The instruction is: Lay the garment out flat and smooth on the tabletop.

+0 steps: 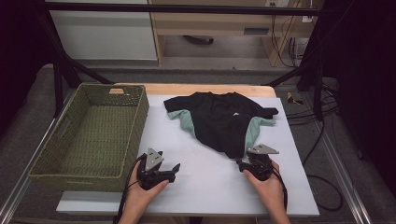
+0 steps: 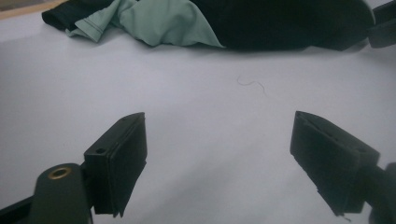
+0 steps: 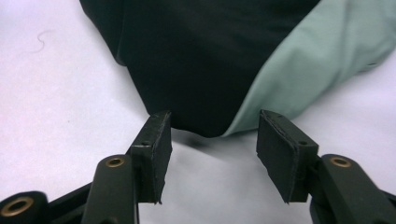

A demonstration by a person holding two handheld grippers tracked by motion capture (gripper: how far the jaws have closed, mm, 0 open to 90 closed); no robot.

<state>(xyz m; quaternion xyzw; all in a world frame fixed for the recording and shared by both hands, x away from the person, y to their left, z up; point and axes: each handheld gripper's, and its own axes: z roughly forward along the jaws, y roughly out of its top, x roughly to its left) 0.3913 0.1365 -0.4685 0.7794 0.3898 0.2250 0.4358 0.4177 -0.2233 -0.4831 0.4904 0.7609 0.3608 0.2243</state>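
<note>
Centre-right on the white surface point(image 1: 205, 182) lies the black and green shirt point(image 1: 219, 121): soft, light, floppy. I'd pinch its near hem. Right gripper point(image 3: 212, 140) fingers half open at that hem, holding nothing; left gripper point(image 2: 219, 158) fingers wide, empty.

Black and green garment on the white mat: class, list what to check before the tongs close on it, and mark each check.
1. Right tongs open: ok.
2. Garment hem between the right jaws: not ok, its tip lies just ahead of them.
3. Left tongs open, nothing between: ok.
4. Left tongs at the garment: not ok, bare mat lies between.
5. Basket has room: ok.
</note>
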